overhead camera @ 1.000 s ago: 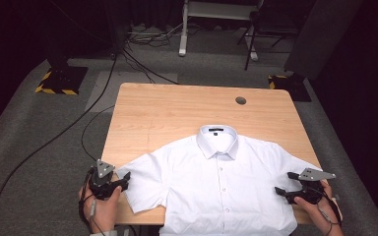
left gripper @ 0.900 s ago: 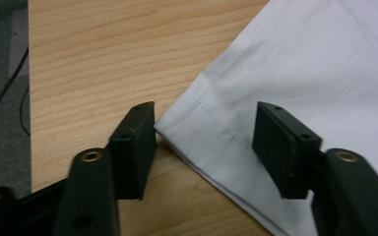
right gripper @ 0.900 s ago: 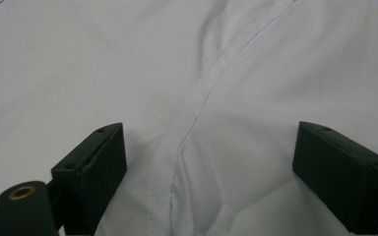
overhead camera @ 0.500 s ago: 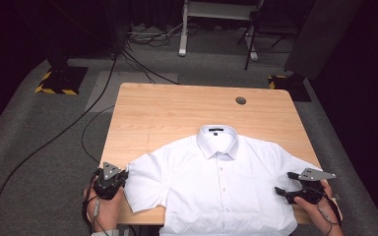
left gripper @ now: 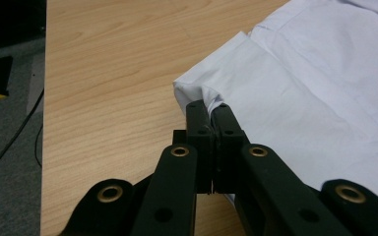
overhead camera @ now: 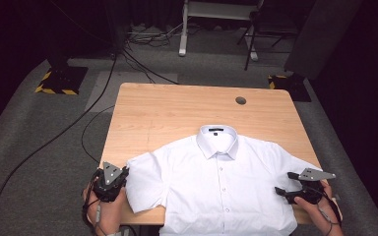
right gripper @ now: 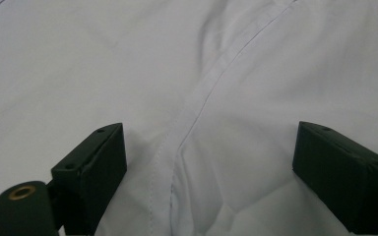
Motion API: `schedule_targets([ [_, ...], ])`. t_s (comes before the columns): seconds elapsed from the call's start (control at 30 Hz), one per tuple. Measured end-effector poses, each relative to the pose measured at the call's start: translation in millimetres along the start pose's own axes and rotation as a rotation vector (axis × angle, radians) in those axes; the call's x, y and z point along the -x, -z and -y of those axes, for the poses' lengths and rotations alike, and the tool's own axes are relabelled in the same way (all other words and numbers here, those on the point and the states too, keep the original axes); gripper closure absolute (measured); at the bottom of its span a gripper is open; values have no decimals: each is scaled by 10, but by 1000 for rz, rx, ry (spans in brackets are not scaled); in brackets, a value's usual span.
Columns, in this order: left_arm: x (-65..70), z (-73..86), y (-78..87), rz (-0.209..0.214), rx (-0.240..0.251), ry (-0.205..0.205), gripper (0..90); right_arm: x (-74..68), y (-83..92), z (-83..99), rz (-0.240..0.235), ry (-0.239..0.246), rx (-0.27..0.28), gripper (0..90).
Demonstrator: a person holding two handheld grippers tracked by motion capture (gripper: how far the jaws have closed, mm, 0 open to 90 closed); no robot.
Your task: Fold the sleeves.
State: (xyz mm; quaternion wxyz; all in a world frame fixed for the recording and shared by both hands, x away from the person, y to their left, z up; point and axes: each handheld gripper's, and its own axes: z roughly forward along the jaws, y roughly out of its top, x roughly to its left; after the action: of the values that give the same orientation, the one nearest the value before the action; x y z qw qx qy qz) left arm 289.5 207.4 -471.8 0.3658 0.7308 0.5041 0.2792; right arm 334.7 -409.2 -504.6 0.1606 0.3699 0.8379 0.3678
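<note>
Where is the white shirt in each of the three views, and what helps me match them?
High view: the shirt lies flat at the table's near edge, collar away from the person.
Left gripper view: right side; the sleeve edge is pinched by the jaws.
Right gripper view: across the frame, a seam between the open jaws.
Shared landmark: the shirt's seams.

Smooth white cotton-like shirt [overhead camera: 216,187] — matt pale wood-grain table [overhead camera: 177,113]

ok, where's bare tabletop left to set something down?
The far half of the table is free, from the shirt collar back to the far edge, bar the cable hole. A narrow strip runs left of the left sleeve. The near half is crowded by shirt.
</note>
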Motion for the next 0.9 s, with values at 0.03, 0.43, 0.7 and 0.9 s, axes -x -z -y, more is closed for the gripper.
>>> schedule_targets([
  [0.03, 12, -10, 8, 1, 10, 2, 882, 0, 0, 0, 0, 0, 0, 128],
  [0.43, 182, -188, 166, 16, 64, -45, 881, 1, 0, 0, 0, 0, 0, 128],
  [0.7, 344, -311, 257, 35, 104, -96, 879, 1, 0, 0, 0, 0, 0, 128],
  [0.9, 430, -379, 315, 44, 118, -127, 879, 0, 0, 0, 0, 0, 0, 128],
])
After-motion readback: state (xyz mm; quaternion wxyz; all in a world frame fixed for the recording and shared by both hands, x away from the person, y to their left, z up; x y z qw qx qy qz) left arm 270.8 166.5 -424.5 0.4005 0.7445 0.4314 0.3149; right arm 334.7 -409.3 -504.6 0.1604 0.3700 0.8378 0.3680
